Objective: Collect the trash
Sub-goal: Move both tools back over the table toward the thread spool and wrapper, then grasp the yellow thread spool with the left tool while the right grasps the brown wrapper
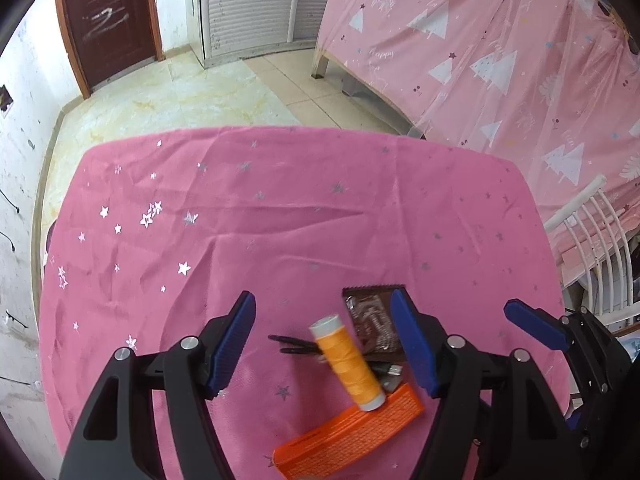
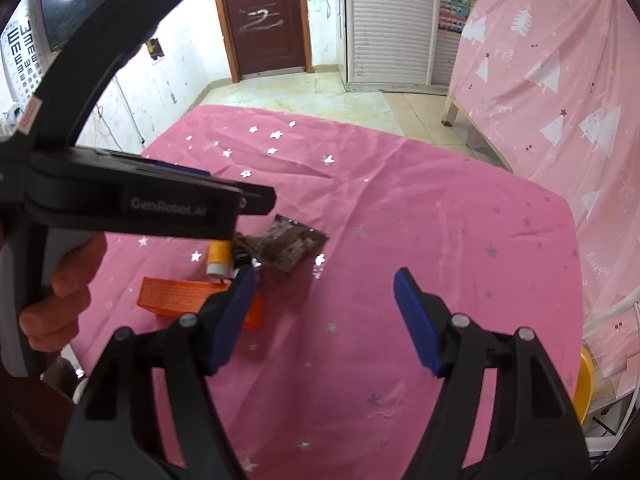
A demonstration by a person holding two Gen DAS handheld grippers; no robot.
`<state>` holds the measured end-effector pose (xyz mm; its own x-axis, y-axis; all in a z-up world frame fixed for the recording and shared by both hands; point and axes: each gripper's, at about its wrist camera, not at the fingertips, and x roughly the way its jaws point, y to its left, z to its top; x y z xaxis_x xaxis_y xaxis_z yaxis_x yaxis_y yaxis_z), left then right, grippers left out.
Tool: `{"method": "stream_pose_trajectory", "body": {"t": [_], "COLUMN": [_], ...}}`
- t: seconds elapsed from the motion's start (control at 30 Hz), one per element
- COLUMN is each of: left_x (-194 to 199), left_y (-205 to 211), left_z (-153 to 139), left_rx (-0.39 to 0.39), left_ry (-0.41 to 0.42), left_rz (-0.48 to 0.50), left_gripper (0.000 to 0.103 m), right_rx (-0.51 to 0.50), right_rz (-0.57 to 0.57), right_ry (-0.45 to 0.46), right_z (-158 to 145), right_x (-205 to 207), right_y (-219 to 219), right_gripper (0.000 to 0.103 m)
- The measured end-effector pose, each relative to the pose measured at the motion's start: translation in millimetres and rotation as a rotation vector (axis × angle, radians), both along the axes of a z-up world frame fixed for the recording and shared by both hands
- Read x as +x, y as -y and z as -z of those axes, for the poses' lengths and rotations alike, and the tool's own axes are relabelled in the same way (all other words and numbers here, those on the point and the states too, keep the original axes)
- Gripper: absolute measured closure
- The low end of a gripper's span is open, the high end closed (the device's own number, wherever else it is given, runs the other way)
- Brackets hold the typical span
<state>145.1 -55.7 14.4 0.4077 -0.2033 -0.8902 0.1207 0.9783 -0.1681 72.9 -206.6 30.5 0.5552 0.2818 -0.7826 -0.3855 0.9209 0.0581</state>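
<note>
Left gripper [image 1: 324, 344]: jaws apart, empty, above the small pile | Right gripper [image 2: 324, 320]: jaws apart, empty, pile off its left finger | Pile: orange thread spool [image 1: 348, 364] lying across orange packet [image 1: 348, 436], brown wrapper [image 1: 372, 322] just beyond, black clip [image 1: 294, 345] beside | Support: pink starred tablecloth [image 1: 280, 216]

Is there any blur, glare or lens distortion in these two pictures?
Left wrist view: strong fisheye bending curves the pink tablecloth edge, dark corners; the orange thread spool looks slightly blurred; foil stars glint. Right wrist view: same bending and dark corners; the brown wrapper reflects light; the left gripper's body fills the left side, large, hiding part of the spool.
</note>
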Motion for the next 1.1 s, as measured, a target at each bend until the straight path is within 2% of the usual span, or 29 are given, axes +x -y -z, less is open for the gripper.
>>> {"method": "stream_pose_trajectory", "body": {"t": [0.13, 0.3, 0.37, 0.5, 0.63, 0.9, 1.1], "left_x": [2, 1, 2, -2, -5, -14, -19], "left_y": [-6, -7, -8, -13, -16, -26, -20], "left_z": [9, 15, 16, 15, 13, 13, 13], "left_rx": [-0.037, -0.077, -0.082, -0.087, -0.076, -0.134, -0.111], "left_ry": [-0.034, -0.049, -0.053, -0.05, -0.044, -0.081, -0.069], "left_rz": [0.007, 0.02, 0.023, 0.026, 0.031, 0.032, 0.028], "left_gripper": [0.041, 0.053, 0.058, 0.058, 0.064, 0.064, 0.065], "right_rx": [-0.008, -0.019, -0.021, -0.023, -0.027, -0.012, -0.002], "right_rz": [-0.018, -0.035, -0.039, -0.047, -0.055, -0.034, -0.016], "right_ry": [-0.008, -0.015, -0.019, -0.027, -0.033, -0.046, -0.051], "right_z": [3, 5, 7, 10, 14, 18, 22], "right_x": [0, 2, 3, 7, 10, 18, 28], "right_y": [-8, -16, -17, -22, -28, -28, -27], "right_gripper": [0.034, 0.034, 0.034, 0.034, 0.034, 0.034, 0.034]}}
